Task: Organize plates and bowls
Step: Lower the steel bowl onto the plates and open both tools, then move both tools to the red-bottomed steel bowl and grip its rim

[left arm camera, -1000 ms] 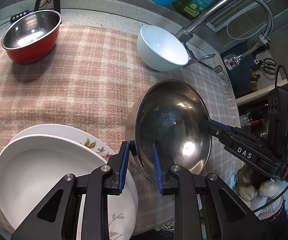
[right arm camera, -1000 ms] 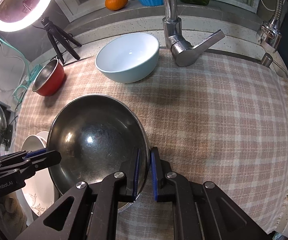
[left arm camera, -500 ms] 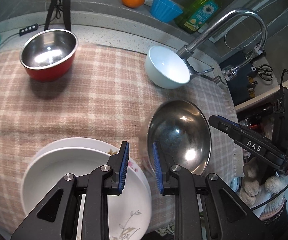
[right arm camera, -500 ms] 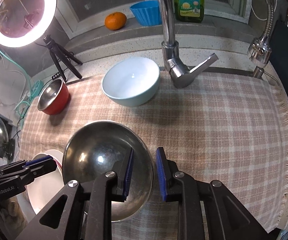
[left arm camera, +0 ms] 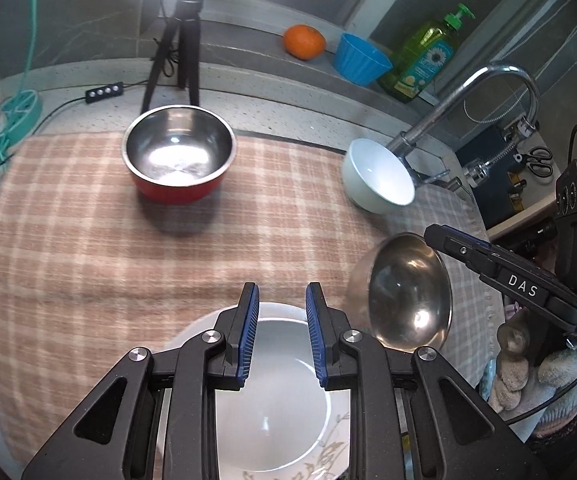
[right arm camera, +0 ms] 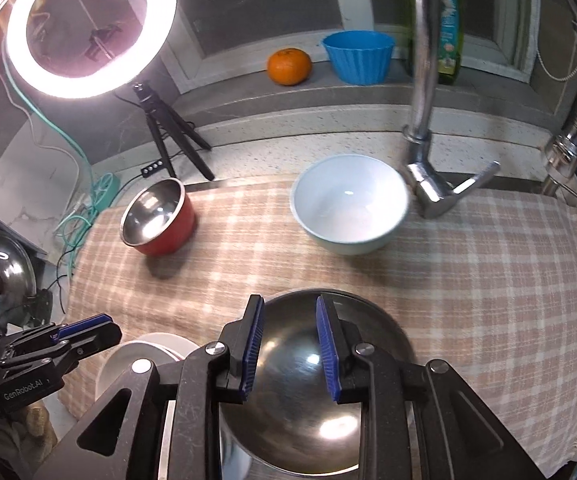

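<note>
The left gripper [left arm camera: 278, 328] is hovering with fingers spread wide and gripping nothing, the stacked white plates [left arm camera: 272, 392] lying directly beneath them. The right gripper [right arm camera: 288, 344] is likewise gaping wide above the large steel bowl [right arm camera: 300, 396], which is sitting on the plaid cloth [right arm camera: 468, 288] below its fingertips. The red bowl [left arm camera: 179, 160] and pale blue bowl [right arm camera: 348, 204] are resting well ahead of both.
</note>
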Tool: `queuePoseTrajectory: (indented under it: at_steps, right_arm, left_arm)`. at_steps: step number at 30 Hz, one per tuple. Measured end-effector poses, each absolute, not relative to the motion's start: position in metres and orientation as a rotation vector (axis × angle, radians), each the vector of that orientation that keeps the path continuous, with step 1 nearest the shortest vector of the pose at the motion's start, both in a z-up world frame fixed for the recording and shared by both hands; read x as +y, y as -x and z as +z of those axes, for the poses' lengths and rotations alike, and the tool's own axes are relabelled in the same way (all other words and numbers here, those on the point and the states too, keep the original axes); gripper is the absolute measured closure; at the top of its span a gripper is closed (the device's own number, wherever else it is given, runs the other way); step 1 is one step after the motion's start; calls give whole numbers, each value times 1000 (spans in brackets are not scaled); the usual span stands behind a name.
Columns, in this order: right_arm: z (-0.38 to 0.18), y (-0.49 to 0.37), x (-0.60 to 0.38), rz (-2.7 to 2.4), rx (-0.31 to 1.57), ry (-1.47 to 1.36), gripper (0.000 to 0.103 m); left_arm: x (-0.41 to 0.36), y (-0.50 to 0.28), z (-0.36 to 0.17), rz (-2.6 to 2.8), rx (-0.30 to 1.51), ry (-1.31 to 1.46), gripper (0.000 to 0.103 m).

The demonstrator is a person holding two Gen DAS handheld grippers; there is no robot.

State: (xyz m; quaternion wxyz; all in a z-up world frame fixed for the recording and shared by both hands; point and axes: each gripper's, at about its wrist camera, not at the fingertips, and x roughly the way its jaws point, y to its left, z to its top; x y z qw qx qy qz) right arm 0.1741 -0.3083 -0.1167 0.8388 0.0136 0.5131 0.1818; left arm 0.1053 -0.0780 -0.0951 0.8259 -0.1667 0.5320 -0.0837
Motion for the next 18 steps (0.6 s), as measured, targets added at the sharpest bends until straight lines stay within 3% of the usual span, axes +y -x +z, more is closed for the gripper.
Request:
queuePoseTrajectory:
  at_steps: [4, 9, 18]
  right_arm:
    - [-115, -176, -287, 403, 1067, -32, 77]
    - [-112, -180, -264, 423, 1039, -48, 69]
    - [-112, -198, -230, 478, 993, -111, 66]
  left_arm:
    - [-55, -105, -94, -158, 1120, 370, 82]
    - [-22, -106, -97, -123, 1118, 402, 82]
    - [33, -119, -109, -62, 1123, 453, 82]
